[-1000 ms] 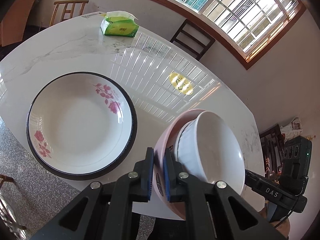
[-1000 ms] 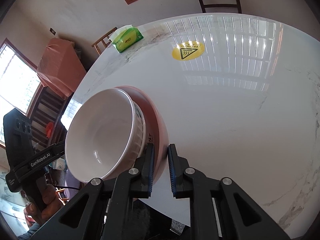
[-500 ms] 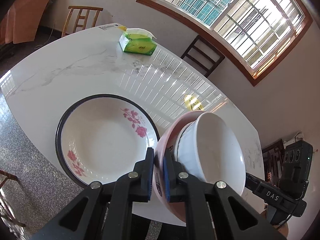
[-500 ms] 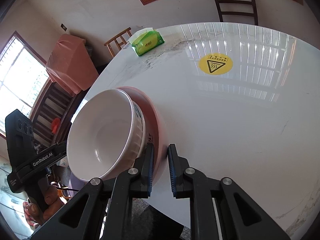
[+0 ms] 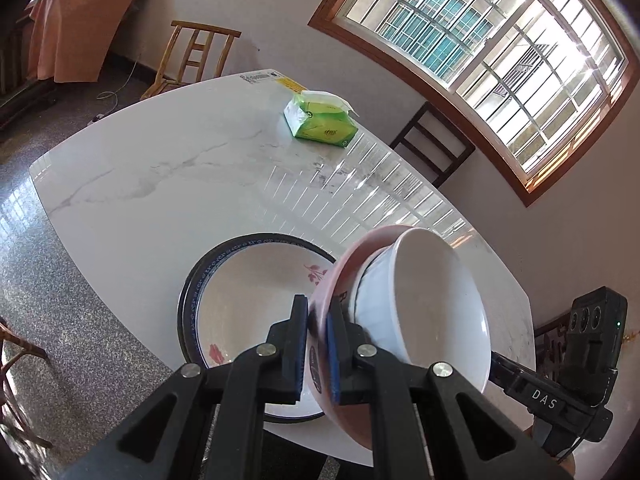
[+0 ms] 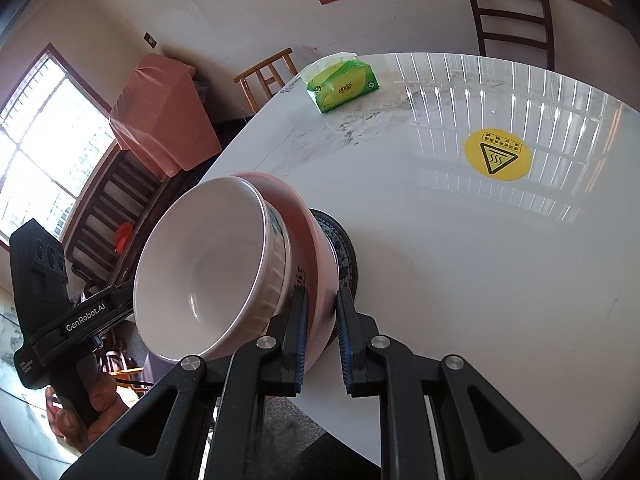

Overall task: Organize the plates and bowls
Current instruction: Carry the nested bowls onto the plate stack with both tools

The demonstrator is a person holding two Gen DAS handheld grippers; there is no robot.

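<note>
We are pinching the pink bowl (image 5: pixel 344 280) by opposite edges of its rim: the left gripper (image 5: pixel 318 354) and the right gripper (image 6: pixel 322 338) are each clamping narrowly on it, probably so the white bowl (image 6: pixel 208 272) nested inside is staying level. Just beyond the jaws the flowered plate (image 5: pixel 240 304) is waiting on the table (image 5: pixel 160 184).

L tongs (image 5: pixel 318 346) & R tongs (image 6: pixel 322 342) both clamped, angled down.

The pink bowl (image 5: pixel 340 276) hides much of the flowered plate (image 5: pixel 240 300)
</note>
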